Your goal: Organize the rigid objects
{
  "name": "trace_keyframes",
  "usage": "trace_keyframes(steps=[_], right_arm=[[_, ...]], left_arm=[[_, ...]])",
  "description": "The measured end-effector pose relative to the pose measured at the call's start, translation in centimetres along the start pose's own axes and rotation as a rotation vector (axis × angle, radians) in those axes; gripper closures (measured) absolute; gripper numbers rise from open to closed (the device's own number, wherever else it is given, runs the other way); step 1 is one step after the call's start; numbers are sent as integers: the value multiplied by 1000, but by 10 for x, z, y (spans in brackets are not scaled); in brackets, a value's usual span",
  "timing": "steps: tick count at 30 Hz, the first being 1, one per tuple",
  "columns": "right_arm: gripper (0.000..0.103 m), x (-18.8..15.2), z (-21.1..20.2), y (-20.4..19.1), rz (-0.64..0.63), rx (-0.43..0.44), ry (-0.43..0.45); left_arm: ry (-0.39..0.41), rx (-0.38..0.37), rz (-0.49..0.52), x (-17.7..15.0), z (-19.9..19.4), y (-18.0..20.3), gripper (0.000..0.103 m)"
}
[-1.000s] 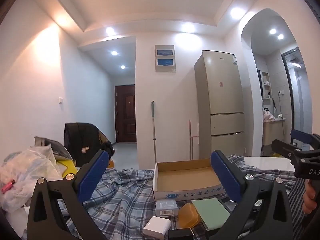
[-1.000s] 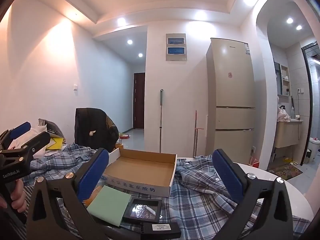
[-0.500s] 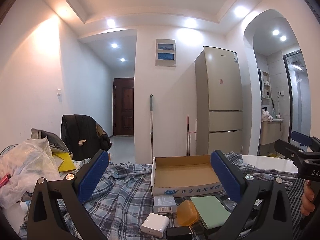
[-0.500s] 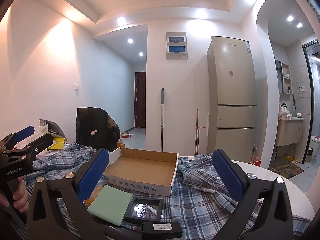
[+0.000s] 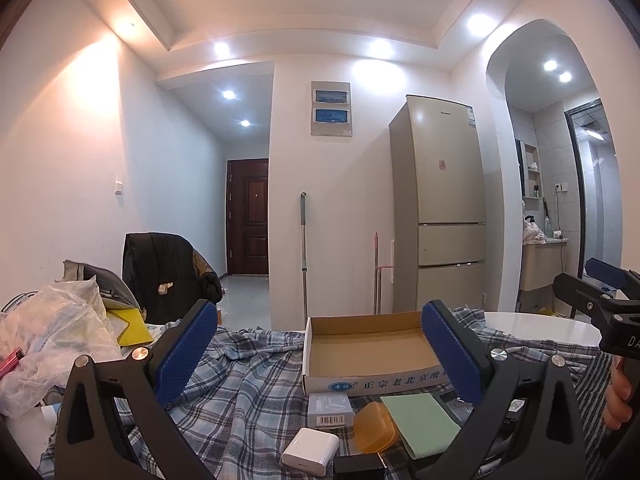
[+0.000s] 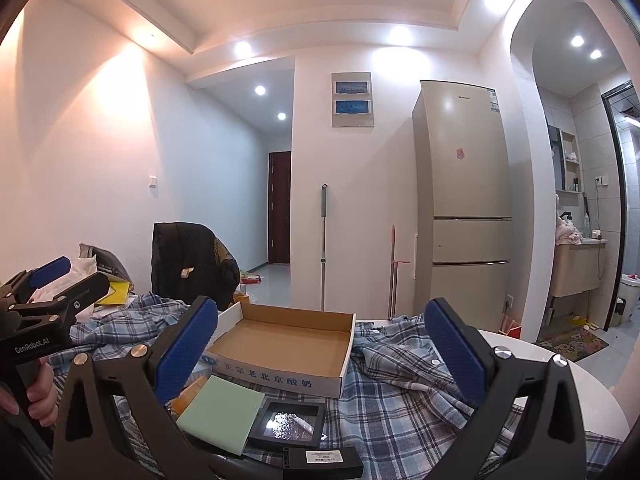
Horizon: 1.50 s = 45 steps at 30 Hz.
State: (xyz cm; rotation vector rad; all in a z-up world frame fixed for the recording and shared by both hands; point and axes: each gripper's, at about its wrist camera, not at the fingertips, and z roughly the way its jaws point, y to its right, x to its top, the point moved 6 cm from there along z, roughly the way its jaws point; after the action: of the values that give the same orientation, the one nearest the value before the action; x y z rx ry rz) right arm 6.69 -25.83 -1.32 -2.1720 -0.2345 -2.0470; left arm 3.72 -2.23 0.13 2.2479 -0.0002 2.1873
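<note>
An empty shallow cardboard box (image 5: 368, 350) (image 6: 282, 342) lies on a plaid cloth. In front of it, the left wrist view shows a small barcoded box (image 5: 330, 410), an orange case (image 5: 374, 426), a white charger (image 5: 310, 452), a green pad (image 5: 420, 418) (image 6: 222, 410) and a black box (image 5: 360, 468). The right wrist view adds a black framed case (image 6: 288, 422) and a flat black labelled box (image 6: 324, 458). My left gripper (image 5: 320, 348) hovers open above these items, holding nothing. My right gripper (image 6: 320, 348) is open too, over the box's near edge.
A plaid cloth (image 6: 400, 392) covers a round white table (image 5: 540, 326). Plastic bags and clutter (image 5: 52, 340) pile at the left. A chair with a dark jacket (image 5: 164, 272), a fridge (image 5: 440, 208) and mop handles (image 5: 303, 256) stand behind. A hand (image 6: 36, 394) grips the left tool.
Both cameras have tilted up slightly, so the box and items sit lower in view. Both grippers stay open and nothing has been picked up.
</note>
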Motion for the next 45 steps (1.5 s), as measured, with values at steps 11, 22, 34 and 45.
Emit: trace_keyframes(steps=[11,22,34,45], right_arm=[[0,2,-2,-2,-5,6,10],[0,1,-2,-4,-11,7,15],[0,1,-2,-4,-11,7,15],[0,0,-2,-4,-12,7,12]], left_arm=[[2,0,0,-2,1,1,0],[2,0,2,-2,1,1,0],[2,0,2,-1,0,0,0],[-1,2,16,-2,0,2,0]])
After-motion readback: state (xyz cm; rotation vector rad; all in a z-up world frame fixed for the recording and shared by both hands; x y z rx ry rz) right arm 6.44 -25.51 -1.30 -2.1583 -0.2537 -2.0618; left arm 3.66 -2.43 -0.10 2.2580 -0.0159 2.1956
